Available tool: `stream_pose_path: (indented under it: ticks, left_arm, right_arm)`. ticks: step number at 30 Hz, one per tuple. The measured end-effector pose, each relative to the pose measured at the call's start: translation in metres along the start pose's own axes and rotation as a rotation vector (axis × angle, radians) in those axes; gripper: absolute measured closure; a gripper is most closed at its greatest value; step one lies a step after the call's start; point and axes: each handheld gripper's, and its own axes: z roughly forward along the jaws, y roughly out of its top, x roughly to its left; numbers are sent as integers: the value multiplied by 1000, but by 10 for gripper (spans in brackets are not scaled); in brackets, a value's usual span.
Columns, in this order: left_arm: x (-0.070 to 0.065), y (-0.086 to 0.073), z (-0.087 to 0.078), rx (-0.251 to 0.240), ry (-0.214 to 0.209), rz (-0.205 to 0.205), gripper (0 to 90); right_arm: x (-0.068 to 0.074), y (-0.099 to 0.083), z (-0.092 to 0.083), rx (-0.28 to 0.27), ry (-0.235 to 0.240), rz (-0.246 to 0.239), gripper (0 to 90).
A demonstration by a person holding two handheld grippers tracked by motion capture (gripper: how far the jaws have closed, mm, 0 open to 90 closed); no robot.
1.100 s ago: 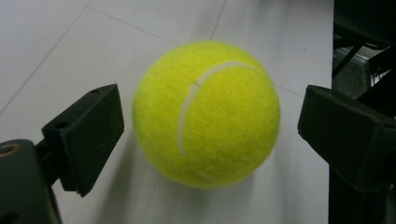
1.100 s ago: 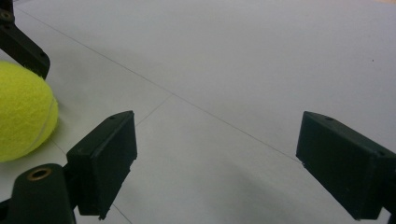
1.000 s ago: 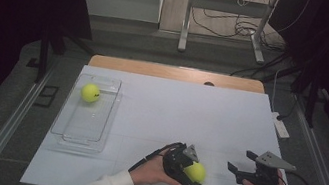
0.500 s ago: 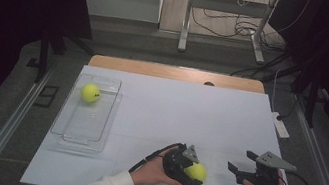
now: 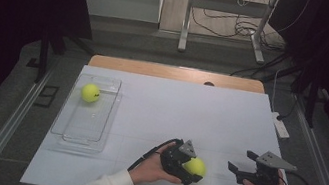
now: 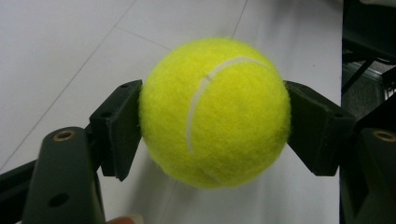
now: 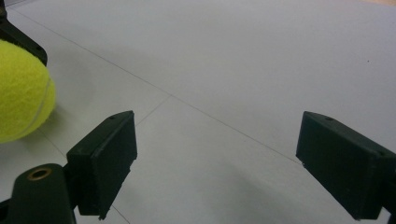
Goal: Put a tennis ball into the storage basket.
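Tennis balls, two of them on show: one (image 5: 195,166) sits low on the white table (image 5: 189,112), clamped between the pads of the left gripper (image 5: 189,167), whose jaws have just been closing onto it; the other ball (image 5: 90,93) lies in the single clear tray (image 5: 66,124), well apart at the left. Right gripper (image 5: 240,168) hovers just beside the held ball, jaws spread wide, nothing between them.
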Motion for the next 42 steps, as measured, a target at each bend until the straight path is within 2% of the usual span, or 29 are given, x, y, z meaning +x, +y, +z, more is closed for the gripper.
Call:
stream_pose_path:
  ticks: [25,42]
  left_arm:
    - [5,5,-18,-64,15,-9,267]
    - [14,8,-37,-130,31,-46,267]
  right_arm:
    - [0,0,0,1,-1,-3,126]
    - [0,0,0,4,-4,-4,127]
